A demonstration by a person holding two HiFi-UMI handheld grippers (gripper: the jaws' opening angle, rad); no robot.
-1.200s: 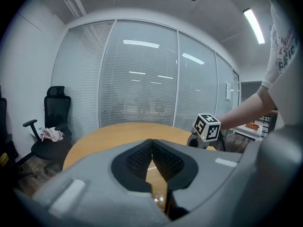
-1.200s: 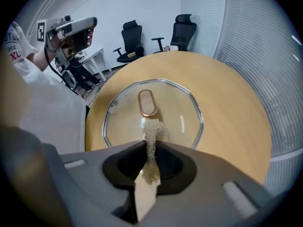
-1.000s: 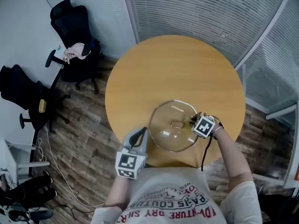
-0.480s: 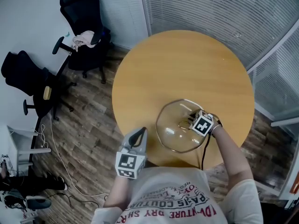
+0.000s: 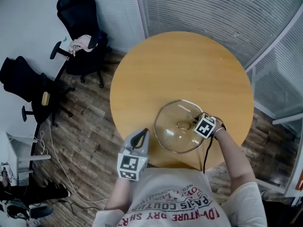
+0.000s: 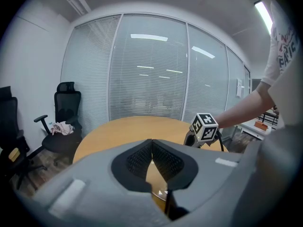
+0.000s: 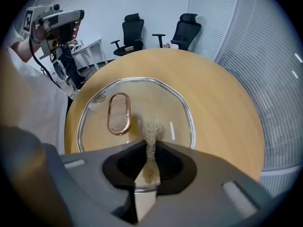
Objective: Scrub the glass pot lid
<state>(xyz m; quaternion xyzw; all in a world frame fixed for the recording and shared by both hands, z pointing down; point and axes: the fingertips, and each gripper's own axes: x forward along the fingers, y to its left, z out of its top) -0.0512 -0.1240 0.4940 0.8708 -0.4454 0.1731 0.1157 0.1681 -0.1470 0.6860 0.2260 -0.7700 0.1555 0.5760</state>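
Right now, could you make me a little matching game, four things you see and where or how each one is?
Things:
1. glass pot lid
2. left gripper
3. right gripper
4. pale cloth

Places or states:
A. draped on a black office chair
B. fingers shut, empty, by the table's near edge
C. lying flat on the round wooden table
D. fingers shut on a tan scrubber, over the lid

Pairs: 1-C, 2-B, 3-D, 4-A

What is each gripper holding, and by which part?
The right gripper pinches a tan fibrous scrub pad by its near end; left gripper is shut on nothing.
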